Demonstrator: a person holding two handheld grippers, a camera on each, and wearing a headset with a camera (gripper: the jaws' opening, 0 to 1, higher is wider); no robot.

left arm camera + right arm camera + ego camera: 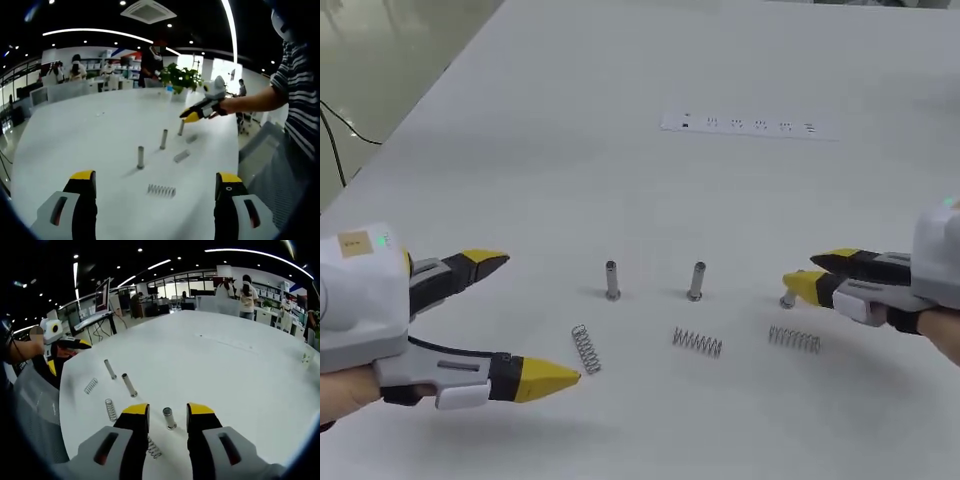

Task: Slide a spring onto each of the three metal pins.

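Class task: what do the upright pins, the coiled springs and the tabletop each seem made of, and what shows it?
Pins: probably steel, smooth grey with a dull sheen. Springs: thin silvery wire, likely steel, bare coils. Tabletop: matte white, perhaps laminate or paint; the look leaves it open.

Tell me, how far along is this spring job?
Nothing is done yet: the left pin, middle pin and right pin stand bare, and three springs lie on the table. In hand: the open right gripper straddles the right pin; the left gripper hangs open, holding nothing. All three springs are left to fit.
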